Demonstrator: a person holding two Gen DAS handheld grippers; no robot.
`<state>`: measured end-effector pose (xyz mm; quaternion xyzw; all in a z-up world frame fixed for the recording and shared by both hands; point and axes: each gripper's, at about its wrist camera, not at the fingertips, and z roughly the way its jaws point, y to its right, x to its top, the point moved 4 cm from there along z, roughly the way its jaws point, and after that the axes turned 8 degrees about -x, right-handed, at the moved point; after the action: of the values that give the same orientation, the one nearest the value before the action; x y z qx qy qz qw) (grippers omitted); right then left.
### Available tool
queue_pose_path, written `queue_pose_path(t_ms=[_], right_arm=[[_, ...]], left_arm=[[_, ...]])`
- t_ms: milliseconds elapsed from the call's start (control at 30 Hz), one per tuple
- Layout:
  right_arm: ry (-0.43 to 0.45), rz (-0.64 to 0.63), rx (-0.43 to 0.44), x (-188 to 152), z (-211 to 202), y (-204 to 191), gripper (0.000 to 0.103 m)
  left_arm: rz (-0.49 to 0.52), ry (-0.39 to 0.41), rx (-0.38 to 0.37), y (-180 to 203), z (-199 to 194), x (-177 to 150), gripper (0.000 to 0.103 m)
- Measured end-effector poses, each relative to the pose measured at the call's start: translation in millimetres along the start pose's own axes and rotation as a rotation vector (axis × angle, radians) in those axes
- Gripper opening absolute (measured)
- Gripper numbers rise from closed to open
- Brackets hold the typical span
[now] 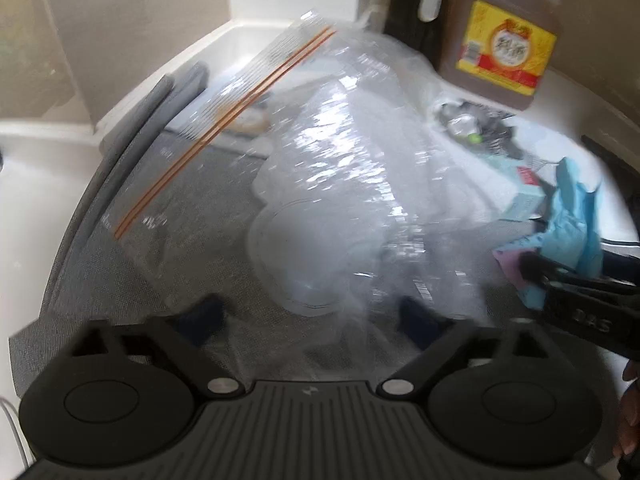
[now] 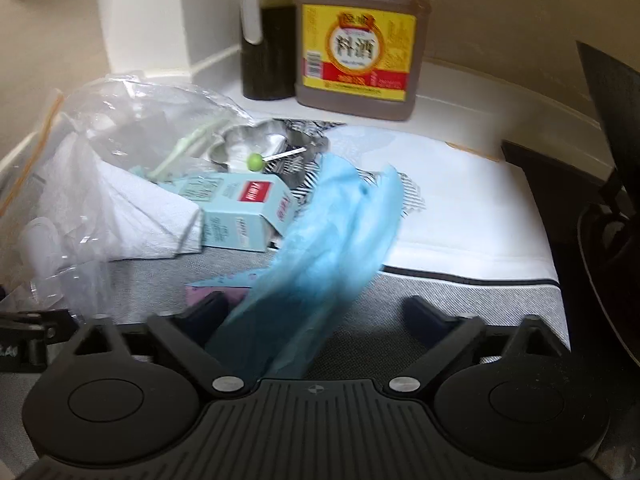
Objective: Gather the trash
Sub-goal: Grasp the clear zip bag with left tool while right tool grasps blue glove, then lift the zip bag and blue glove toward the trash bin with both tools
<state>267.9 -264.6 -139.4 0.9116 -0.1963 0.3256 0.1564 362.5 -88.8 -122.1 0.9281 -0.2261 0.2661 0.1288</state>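
Observation:
A clear zip bag (image 1: 320, 168) with orange seal lines lies on the grey mat (image 1: 120, 280), with a clear plastic cup (image 1: 304, 256) inside it. My left gripper (image 1: 310, 318) stands open, and the bag's lower end drapes over and between its fingers. A blue glove (image 2: 332, 240) hangs blurred between the fingers of my right gripper (image 2: 320, 316), close to the left finger; the jaws are wide and the right finger is apart from it. The left wrist view shows the right gripper (image 1: 536, 272) at the right edge with the glove (image 1: 576, 220).
Trash pile behind: white paper towel (image 2: 120, 208), light blue carton (image 2: 240, 208), green lollipop (image 2: 254, 161), metal cutter (image 2: 248, 140), striped wrapper (image 2: 400, 196), purple paper (image 2: 216, 292). A cooking wine jug (image 2: 356, 40) and dark bottle (image 2: 268, 48) stand at the wall. A black object (image 2: 600, 200) is at right.

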Motion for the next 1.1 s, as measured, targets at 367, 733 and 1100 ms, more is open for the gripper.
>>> queue_pose_path(t_ms=[367, 733, 1100], right_arm=[[0.101, -0.019, 0.053, 2.1, -39.8, -10.4, 0.030], [0.205, -0.016, 0.122, 7.2, -110.4, -9.3, 0.030], [0.252, -0.104, 0.241, -9.9, -187.9, -19.0, 0.030]], left_arm=[[-0.007, 0.112, -0.088, 6.8, -59.1, -0.2, 0.007], [-0.027, 0.237, -0.099, 6.6, -138.6, -18.4, 0.007], [-0.063, 0.275, -0.071, -9.5, -218.5, -76.3, 0.007]])
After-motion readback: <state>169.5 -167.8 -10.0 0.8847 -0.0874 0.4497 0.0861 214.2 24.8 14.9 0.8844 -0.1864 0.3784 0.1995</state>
